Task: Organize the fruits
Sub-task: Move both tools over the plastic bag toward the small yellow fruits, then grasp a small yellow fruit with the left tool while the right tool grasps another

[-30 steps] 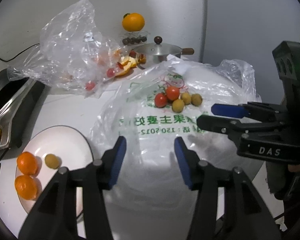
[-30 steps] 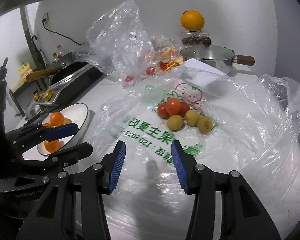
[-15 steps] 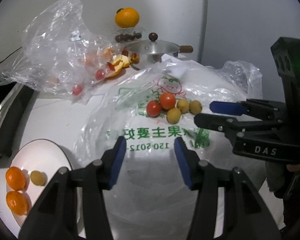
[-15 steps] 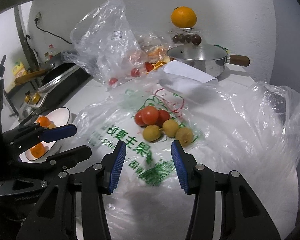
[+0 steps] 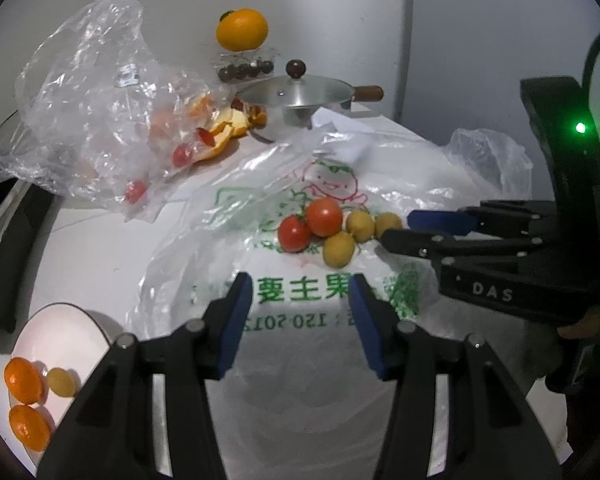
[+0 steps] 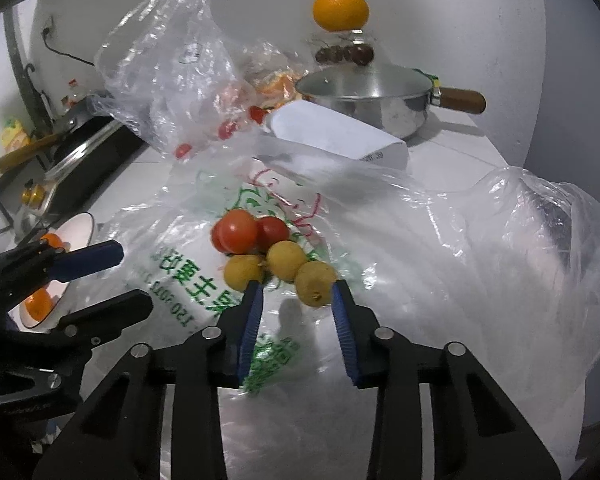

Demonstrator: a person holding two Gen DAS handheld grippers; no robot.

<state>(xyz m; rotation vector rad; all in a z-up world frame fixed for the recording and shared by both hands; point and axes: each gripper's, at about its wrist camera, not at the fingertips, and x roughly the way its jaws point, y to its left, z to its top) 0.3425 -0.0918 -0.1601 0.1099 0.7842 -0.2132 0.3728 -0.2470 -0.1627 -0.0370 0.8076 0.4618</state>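
While closing: right tool (image 6: 296, 294) has narrowed since a second ago, tips flanking the nearest yellow fruit (image 6: 315, 283), not yet pinching it.
Left tool (image 5: 300, 292): unchanged, part-open, empty.
Fruits: three yellow, rough-skinned, beside red tomatoes (image 6: 239, 231) on printed bag (image 6: 188, 280), on the bench.

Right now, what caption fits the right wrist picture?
Right gripper closing around a yellow fruit beside tomatoes on a plastic bag.
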